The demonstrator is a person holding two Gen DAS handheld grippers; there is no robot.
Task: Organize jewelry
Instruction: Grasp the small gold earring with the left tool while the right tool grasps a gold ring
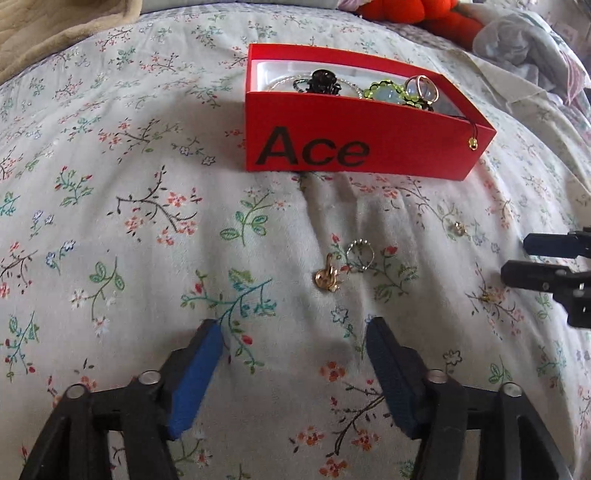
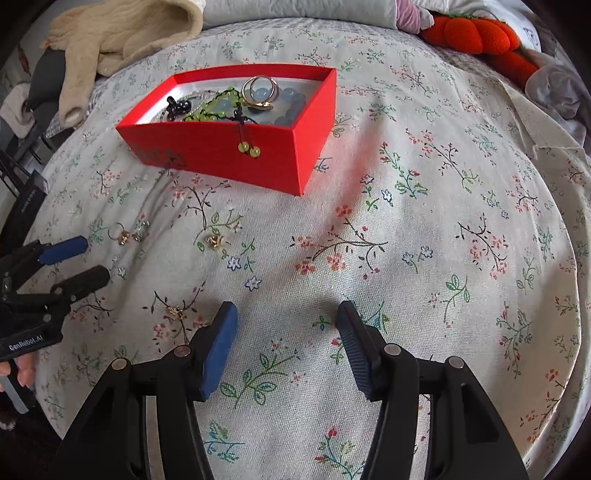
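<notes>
A red "Ace" box [image 1: 369, 147] [image 2: 221, 155] sits on the floral bedspread and holds beads, a black clip and a gold ring [image 2: 260, 92]. Loose pieces lie in front of it: a gold earring [image 1: 327, 277], a silver ring [image 1: 360, 254], a small gold piece [image 1: 459, 229] and another gold piece [image 1: 487, 296]. In the right wrist view they show as a ring with a charm [image 2: 120, 234], a silver piece [image 2: 141, 230], a gold piece [image 2: 215, 240] and a gold flower piece [image 2: 174, 312]. My left gripper [image 1: 293, 334] [image 2: 88, 258] is open and empty, just short of the gold earring. My right gripper [image 2: 286, 314] [image 1: 517, 258] is open and empty.
A beige garment [image 2: 122, 37] lies at the far left of the bed. An orange plush toy [image 2: 480, 33] and grey cloth [image 2: 554, 85] lie at the far right. A dark object [image 2: 26, 199] stands off the bed's left edge.
</notes>
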